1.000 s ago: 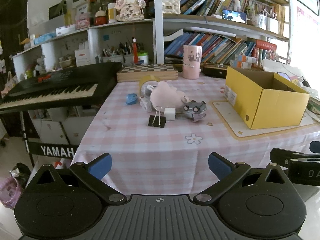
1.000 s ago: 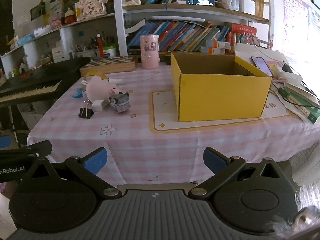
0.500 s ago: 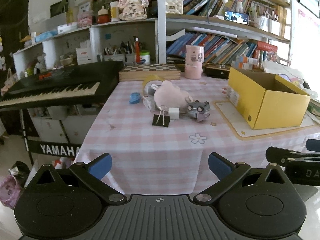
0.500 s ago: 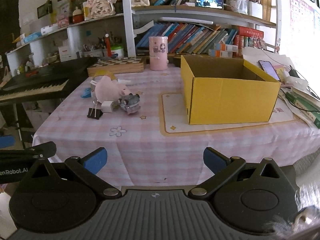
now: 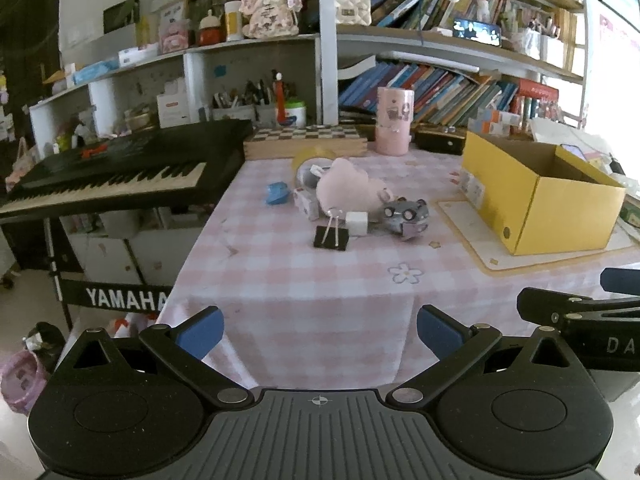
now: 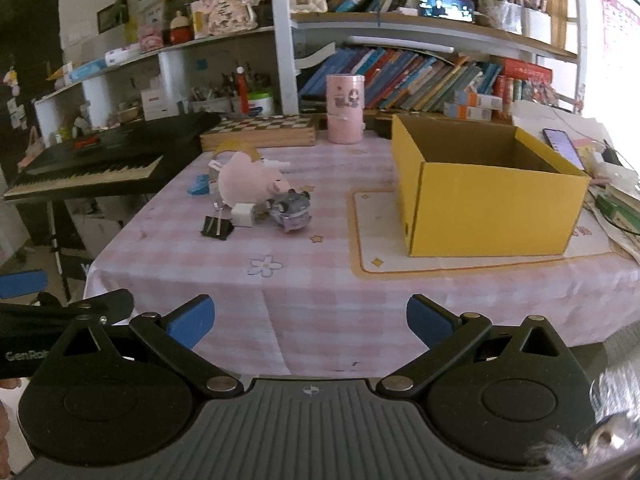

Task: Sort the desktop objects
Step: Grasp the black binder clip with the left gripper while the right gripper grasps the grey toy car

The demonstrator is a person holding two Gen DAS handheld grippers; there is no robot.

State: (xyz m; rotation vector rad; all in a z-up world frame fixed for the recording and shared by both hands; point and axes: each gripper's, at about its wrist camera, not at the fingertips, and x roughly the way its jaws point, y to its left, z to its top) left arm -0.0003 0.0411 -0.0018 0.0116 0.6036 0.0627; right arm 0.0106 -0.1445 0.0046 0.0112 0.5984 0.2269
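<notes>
Both jaws apart, well short of clutter [image 5: 352, 204].

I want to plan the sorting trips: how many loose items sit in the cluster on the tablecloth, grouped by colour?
Pink: 1, the plush toy
Grey: 1, the small toy
Black: 1, the binder clip
White: 1, the cube
Blue: 1, the small object
Yellow: 1, the tape roll
Total: 6 clearly visible; others behind the plush are too hidden to count.

White "YAMAHA" lettering on the keyboard stand's black crossbar [image 5: 124, 298]; partial "GenRob" on the left gripper [image 6: 24, 356].
</notes>
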